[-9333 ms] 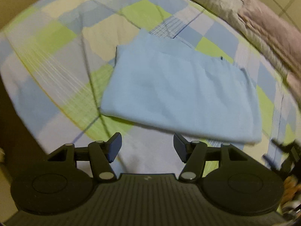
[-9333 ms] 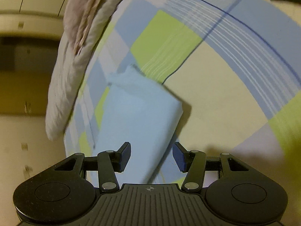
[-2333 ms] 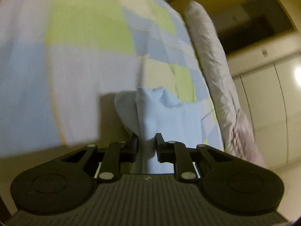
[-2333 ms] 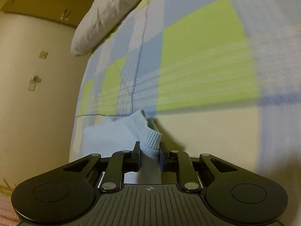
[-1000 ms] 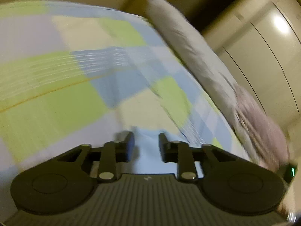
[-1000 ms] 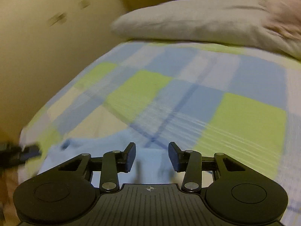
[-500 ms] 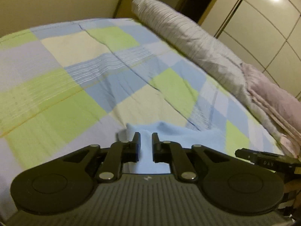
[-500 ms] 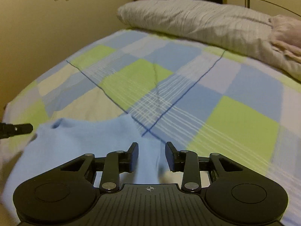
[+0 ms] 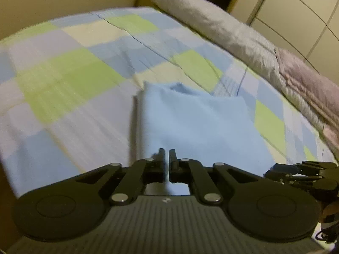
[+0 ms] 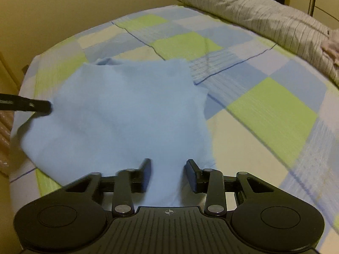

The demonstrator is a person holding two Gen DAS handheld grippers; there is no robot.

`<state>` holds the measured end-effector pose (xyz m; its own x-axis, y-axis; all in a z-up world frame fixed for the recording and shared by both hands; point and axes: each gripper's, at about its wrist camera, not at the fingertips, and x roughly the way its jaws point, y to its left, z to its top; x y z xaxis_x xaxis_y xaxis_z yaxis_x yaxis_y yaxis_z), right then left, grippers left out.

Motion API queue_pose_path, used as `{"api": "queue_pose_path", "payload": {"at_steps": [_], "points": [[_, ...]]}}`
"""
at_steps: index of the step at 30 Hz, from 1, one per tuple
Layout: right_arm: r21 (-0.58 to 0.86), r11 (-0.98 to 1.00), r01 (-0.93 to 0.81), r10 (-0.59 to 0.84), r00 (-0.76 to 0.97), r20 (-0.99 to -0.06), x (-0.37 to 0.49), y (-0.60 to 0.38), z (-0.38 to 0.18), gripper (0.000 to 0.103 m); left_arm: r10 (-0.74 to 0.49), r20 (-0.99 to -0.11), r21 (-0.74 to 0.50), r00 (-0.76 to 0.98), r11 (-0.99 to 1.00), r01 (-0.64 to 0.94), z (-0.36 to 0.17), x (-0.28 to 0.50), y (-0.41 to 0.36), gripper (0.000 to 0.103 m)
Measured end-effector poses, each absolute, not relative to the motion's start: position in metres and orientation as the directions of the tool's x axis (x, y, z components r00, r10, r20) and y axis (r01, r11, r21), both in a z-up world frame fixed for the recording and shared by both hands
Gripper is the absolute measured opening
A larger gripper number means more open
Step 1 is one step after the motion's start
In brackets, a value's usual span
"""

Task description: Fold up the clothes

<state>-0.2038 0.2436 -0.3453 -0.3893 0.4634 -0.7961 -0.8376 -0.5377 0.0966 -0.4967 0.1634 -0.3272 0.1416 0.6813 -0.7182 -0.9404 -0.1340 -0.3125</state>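
Note:
A light blue garment (image 9: 197, 122) lies folded into a rough rectangle on the checked bedsheet (image 9: 63, 74). My left gripper (image 9: 166, 158) hangs over the garment's near left edge with its jaws shut; I see no cloth lifted by them. In the right wrist view its tip (image 10: 47, 105) touches the left edge of the garment (image 10: 127, 110). My right gripper (image 10: 168, 169) stands open over the near edge, and the cloth lies flat under the gap without the pads pressing on it. From the left wrist view the right gripper (image 9: 296, 173) shows at the right border.
A long grey striped bolster (image 9: 222, 31) and a pink blanket (image 9: 307, 89) lie along the far side of the bed. Pale wardrobe doors (image 9: 296, 10) stand behind them. A yellowish wall (image 10: 42, 10) borders the bed on the left.
Both grippers have drawn back toward the near edge, so more of the garment shows. The left jaws have closed fully. The right jaws kept their gap.

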Motion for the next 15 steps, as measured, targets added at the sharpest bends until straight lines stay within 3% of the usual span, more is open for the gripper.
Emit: {"api": "queue_pose_path", "payload": {"at_steps": [4, 7, 11, 15], "points": [[0.163, -0.532, -0.831, 0.467, -0.448, -0.763, -0.192, 0.223, -0.324, 0.036, 0.697, -0.699, -0.354, 0.163, -0.139, -0.925, -0.315, -0.496, 0.123, 0.004], [0.196, -0.54, -0.819, 0.444, -0.475, -0.76, -0.195, 0.203, -0.326, 0.036, 0.68, -0.721, -0.289, 0.132, -0.122, -0.95, -0.327, -0.485, 0.118, 0.004], [0.159, -0.548, -0.821, 0.43, -0.44, -0.788, -0.206, 0.193, -0.351, 0.036, 0.642, -0.762, -0.215, 0.081, -0.133, -0.968, -0.357, -0.481, 0.128, 0.01], [0.085, -0.551, -0.83, 0.435, -0.373, -0.819, -0.219, 0.192, -0.364, 0.036, 0.617, -0.781, -0.22, 0.097, -0.126, -0.967, -0.353, -0.485, 0.134, 0.012]]}}
